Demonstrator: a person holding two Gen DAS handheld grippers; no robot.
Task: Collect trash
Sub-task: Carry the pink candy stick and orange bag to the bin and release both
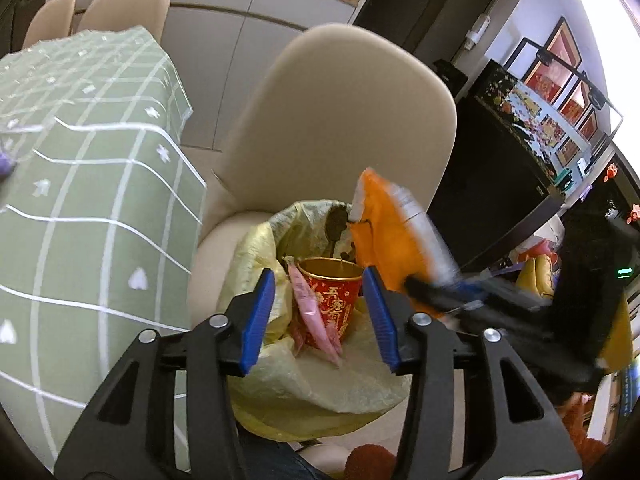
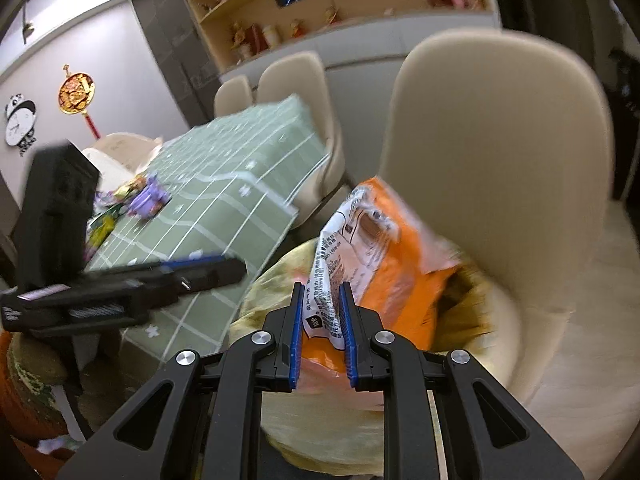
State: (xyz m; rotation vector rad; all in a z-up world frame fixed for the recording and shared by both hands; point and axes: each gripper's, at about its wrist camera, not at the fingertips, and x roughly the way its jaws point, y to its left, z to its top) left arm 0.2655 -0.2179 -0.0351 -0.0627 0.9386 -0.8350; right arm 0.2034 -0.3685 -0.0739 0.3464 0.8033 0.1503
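The right tongs (image 2: 320,312) are clamped on the near, white-printed edge of an orange snack bag (image 2: 396,248), both blue pads pressing the crumpled foil between them; the bag stands up from the grip and leans out over the mouth of a yellow trash bag (image 2: 280,412) — from the left wrist view the same orange bag (image 1: 384,240) hangs at the right side of that opening, blurred. The left tongs (image 1: 320,316) stand apart with nothing pressed between the pads, poised just above the open trash bag (image 1: 320,388). Straight ahead of them, down inside the bag, sits a red paper cup (image 1: 330,300) with gold lettering and a gold inside, upright, with a pink wrapper (image 1: 310,312) leaning against its left side. A dark, flat spoon-like thing sits at the far inner wall of the bag, too dim to tell more. The trash bag rests on the seat of a cream chair (image 1: 340,120), whose tall back rises behind it. To the left of the chair is the counter (image 1: 80,200), draped in a green checked cloth — on its far part, seen from the right wrist, lie a purple wrapper (image 2: 150,200) and other small colourful scraps. More cream chairs stand at the far side, before grey cabinets and open shelves.
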